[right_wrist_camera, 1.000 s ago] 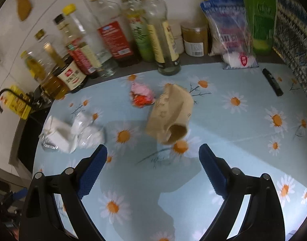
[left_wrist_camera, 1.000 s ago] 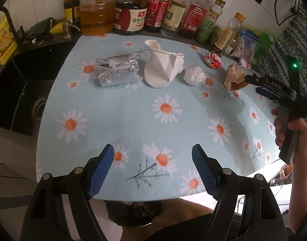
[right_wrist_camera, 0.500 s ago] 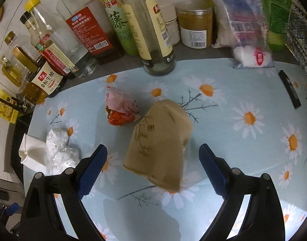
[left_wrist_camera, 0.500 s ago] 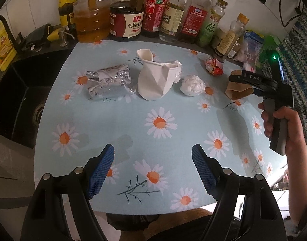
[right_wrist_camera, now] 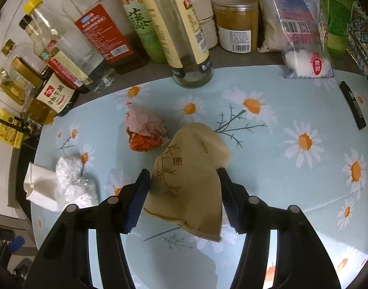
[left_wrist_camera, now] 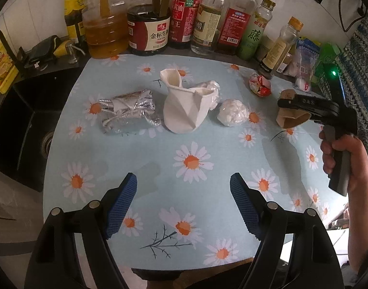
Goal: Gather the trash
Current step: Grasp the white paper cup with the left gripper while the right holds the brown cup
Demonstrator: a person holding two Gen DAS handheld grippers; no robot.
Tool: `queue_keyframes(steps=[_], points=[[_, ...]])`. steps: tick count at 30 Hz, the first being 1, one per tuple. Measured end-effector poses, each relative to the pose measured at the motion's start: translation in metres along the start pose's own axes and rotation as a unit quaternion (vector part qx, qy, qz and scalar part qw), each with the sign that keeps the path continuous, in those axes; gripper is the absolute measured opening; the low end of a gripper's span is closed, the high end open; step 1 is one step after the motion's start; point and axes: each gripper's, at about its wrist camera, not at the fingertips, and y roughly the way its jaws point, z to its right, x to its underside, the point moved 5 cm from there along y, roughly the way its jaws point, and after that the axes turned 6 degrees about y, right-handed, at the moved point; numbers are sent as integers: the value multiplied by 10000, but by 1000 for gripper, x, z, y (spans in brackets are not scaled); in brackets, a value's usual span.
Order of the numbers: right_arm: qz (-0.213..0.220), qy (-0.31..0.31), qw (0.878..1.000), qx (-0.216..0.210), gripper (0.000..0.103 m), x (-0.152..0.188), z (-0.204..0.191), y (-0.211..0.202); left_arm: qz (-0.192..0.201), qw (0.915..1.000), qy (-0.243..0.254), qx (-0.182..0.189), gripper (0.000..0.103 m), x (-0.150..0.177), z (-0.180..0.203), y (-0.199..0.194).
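- The brown paper cup (right_wrist_camera: 188,180) lies on its side on the daisy-print tablecloth (right_wrist_camera: 280,180), directly between the two blue pads of the right gripper (right_wrist_camera: 184,192); both pads press its crumpled sides, so the tongs are clamped on it.
- In the left wrist view the same brown paper cup (left_wrist_camera: 290,118) sits near the right edge of the cloth, with the right gripper (left_wrist_camera: 294,107) over it and the right hand (left_wrist_camera: 340,154) on the handle.
- The left gripper (left_wrist_camera: 184,200) hovers with its tongs wide apart and nothing between them (well short of any trash).
- A red-and-pink crumpled wrapper (right_wrist_camera: 145,132) lies just beside the cup's far end.
- Further left lie a plastic-wrapped white wad (left_wrist_camera: 232,115), a white folded paper bag (left_wrist_camera: 186,106) and a foil bundle (left_wrist_camera: 128,110).
- Sauce bottles (left_wrist_camera: 184,14) line the back edge.
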Motion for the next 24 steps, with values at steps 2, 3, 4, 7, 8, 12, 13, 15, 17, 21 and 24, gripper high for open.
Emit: queue_keyframes(steps=[2, 3, 4, 7, 8, 12, 13, 15, 17, 21, 24], points=[[17, -11, 10000, -71, 58, 3, -1, -6, 16, 9999, -57, 113, 77, -5, 0, 1], [35, -8, 9999, -109, 58, 6, -2, -11, 22, 9999, -65, 153, 77, -8, 0, 2], [62, -6, 9999, -151, 58, 8, -2, -16, 41, 9998, -55, 188, 77, -12, 1, 2], [97, 0, 9994, -334, 58, 17, -3, -29, 106, 9997, 4, 240, 82, -24, 5, 3], [110, -36, 9991, -404, 58, 22, -4, -34, 152, 9996, 33, 239, 84, -30, 6, 4], [79, -61, 9983, -575, 58, 39, -2, -48, 124, 9996, 193, 140, 86, -46, 6, 14], [55, -54, 9980, -630, 58, 43, -1, -51, 107, 9996, 244, 129, 86, -50, 6, 16], [18, -76, 9977, -667, 58, 52, 0, -55, 77, 9992, 378, 73, 87, -58, 8, 25], [-38, -90, 9972, -738, 58, 59, 1, -58, 20, 9992, 399, -13, 89, -63, 6, 33], [-121, -120, 9965, -815, 58, 69, 0, -58, -52, 9992, 394, -71, 90, -75, 3, 47], [-229, -115, 9957, -890, 58, 76, -1, -55, -71, 9985, 506, -220, 90, -82, 4, 54]])
